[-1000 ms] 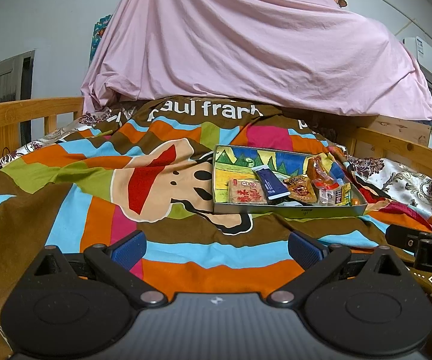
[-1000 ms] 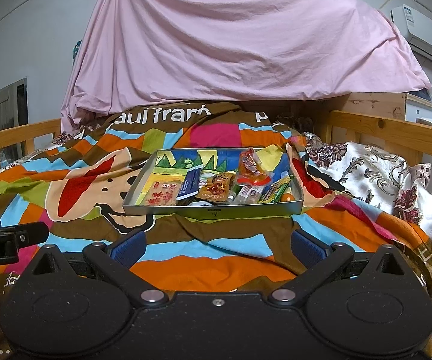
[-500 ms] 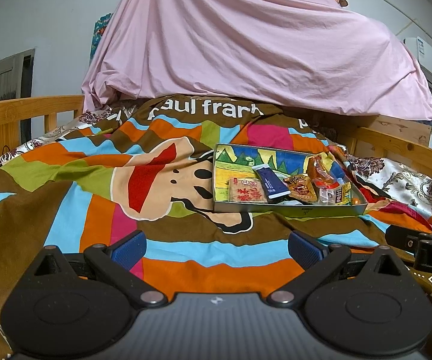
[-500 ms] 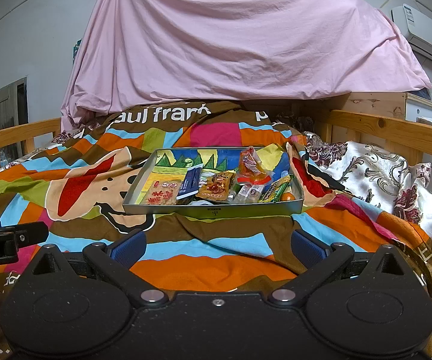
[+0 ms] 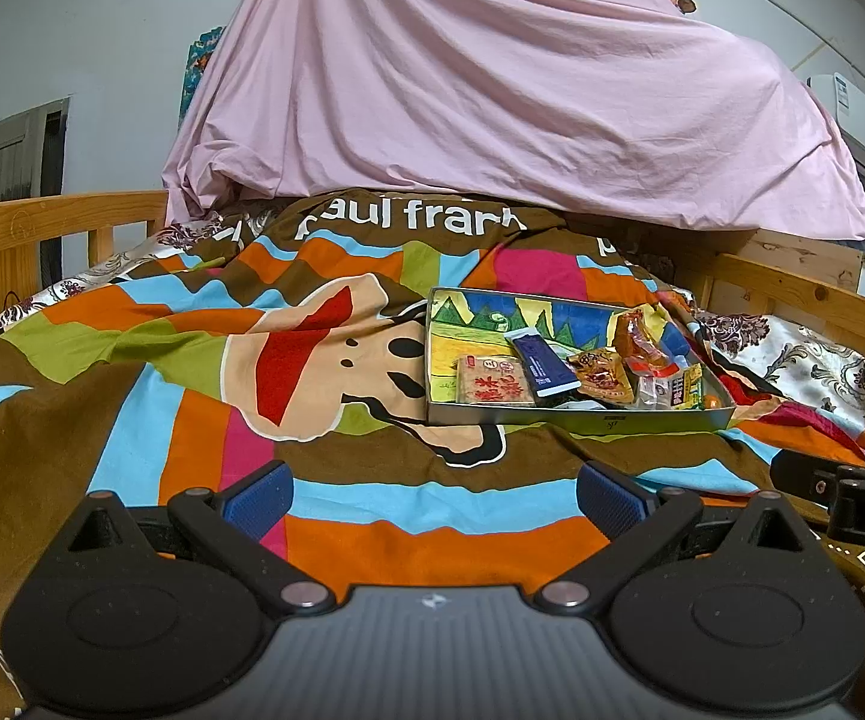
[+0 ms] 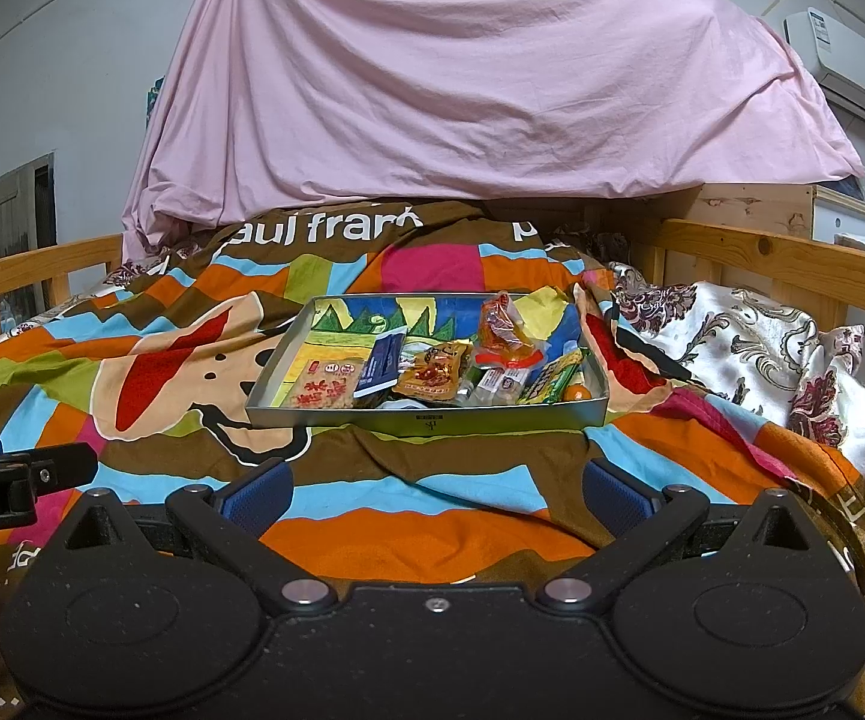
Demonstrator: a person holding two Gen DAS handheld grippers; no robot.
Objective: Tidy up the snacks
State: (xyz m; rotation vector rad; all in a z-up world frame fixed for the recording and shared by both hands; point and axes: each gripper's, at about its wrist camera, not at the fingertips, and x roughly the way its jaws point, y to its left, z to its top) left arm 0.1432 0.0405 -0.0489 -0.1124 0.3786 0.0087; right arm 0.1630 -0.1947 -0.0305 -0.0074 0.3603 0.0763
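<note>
One shallow metal tray (image 6: 426, 417) sits on the striped blanket (image 6: 432, 516), holding about seven crinkly snack packets (image 6: 432, 375). Left gripper (image 5: 432, 495) and right gripper (image 6: 432, 495), both near the tray, gape wide, empty

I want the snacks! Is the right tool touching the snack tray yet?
Apart. The right wrist view shows the open right tool well short of the shallow grey metal tray, with striped colourful blanket between them.

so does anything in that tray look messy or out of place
Yes. The snacks are heaped at the right end of the tray, with the orange packet and red packet overlapping the others, while the left end holds only a flat cracker pack. The tray itself sits level.
</note>
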